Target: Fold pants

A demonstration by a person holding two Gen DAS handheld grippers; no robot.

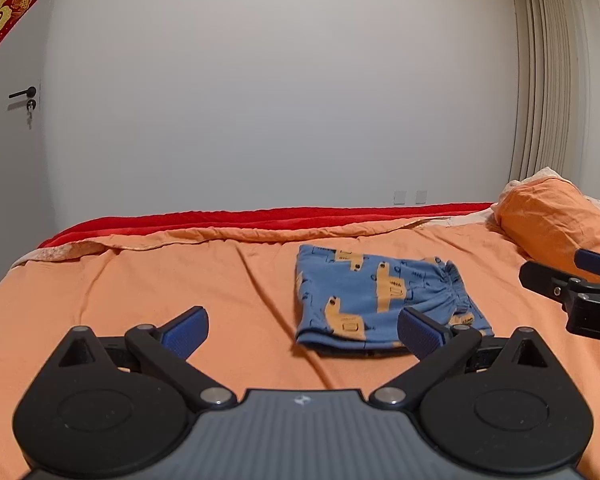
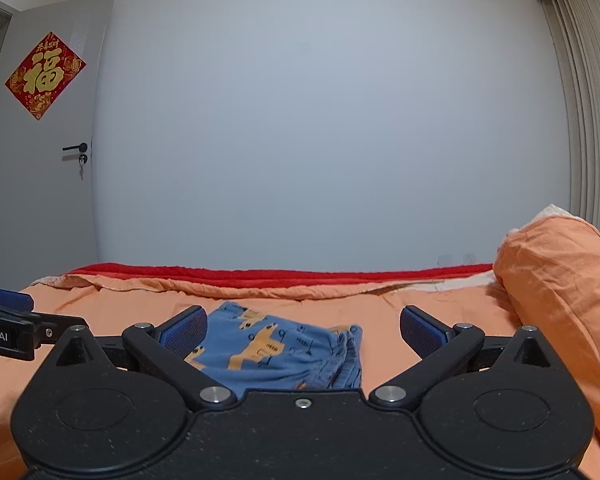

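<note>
At the far left, a grey door [image 2: 44,152] carries a red and gold paper charm [image 2: 45,75] above a black handle [image 2: 76,147]. Below it the bed [image 1: 140,280] spreads out under an orange cover, with a red blanket [image 1: 260,218] along its far edge. The left tool [image 1: 302,334] hangs over the cover with its blue-padded fingers spread wide and nothing between them. Just ahead and to its right lie the pants [image 1: 380,300], blue with orange vehicle prints, folded into a compact rectangle flat on the bed, gathered waistband toward the right. The right tool [image 2: 303,334] is also wide apart and holding nothing, the pants lying just beyond it. Farther right sits an orange pillow [image 2: 560,280], and pale curtains [image 2: 588,120] hang at the edge.
</note>
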